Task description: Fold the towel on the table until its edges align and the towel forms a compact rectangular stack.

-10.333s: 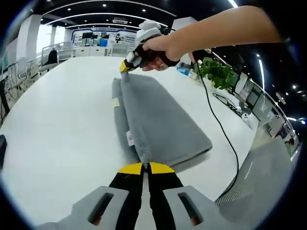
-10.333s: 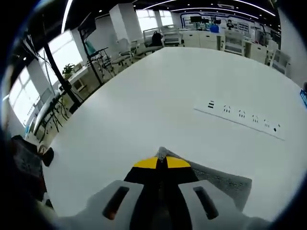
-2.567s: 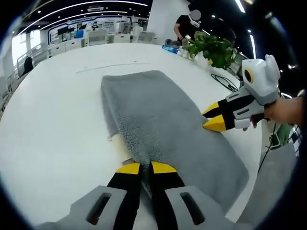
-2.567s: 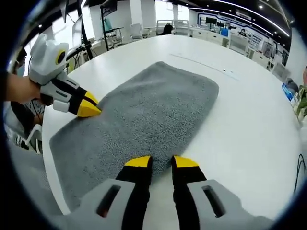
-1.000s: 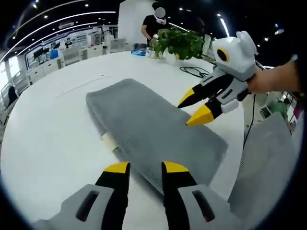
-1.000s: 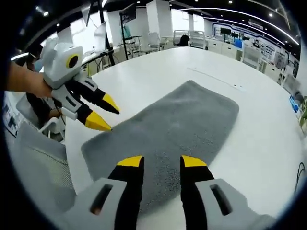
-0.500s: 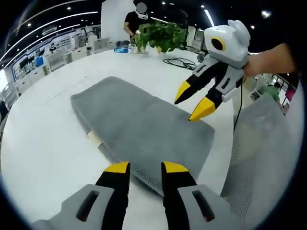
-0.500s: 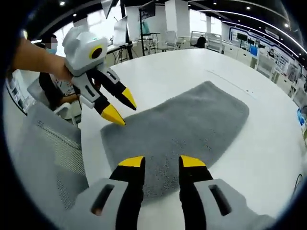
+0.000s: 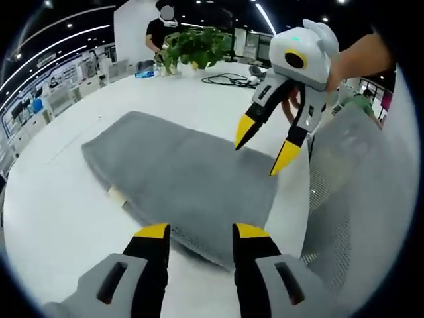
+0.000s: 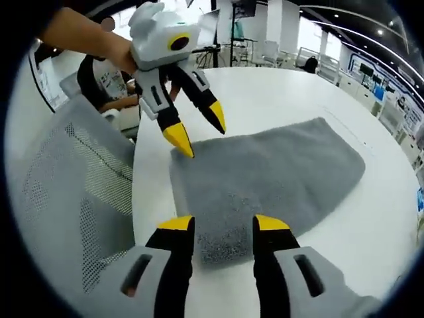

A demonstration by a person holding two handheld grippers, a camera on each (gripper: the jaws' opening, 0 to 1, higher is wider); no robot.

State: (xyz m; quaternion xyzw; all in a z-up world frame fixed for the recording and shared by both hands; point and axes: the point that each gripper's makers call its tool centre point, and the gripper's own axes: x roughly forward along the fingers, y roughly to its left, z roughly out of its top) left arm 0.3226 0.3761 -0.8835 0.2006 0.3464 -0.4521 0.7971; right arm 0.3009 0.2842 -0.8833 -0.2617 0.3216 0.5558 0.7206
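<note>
Both hand-held grippers are spread and hold nothing. In the left gripper view the left hand-held gripper (image 9: 197, 232) has its yellow-tipped jaws parted over the near edge of the towel (image 9: 179, 175), whether touching it I cannot tell; the right hand-held gripper (image 9: 264, 142) comes in from the right, jaws wide apart, tips hanging just above the towel's right end. In the right gripper view the right hand-held gripper (image 10: 216, 225) stands equally open over the towel's (image 10: 265, 182) near edge, and the left hand-held gripper (image 10: 197, 130), held by a hand (image 10: 122, 52), points down with splayed jaws near the towel's near-left corner. The towel is grey, folded into a long flat rectangle, lying on the white tabletop (image 9: 53, 199) close to its edge; in the left gripper view its long axis runs from far left to near right, and a small tag (image 9: 116, 195) peeks out at its near long side. A grey mesh chair (image 10: 73, 192) stands just beside the tabletop. Farther off sit a green plant (image 9: 199, 45), a black cable (image 9: 228, 81) and a person (image 9: 156, 33), in a large open office under strip ceiling lights.
</note>
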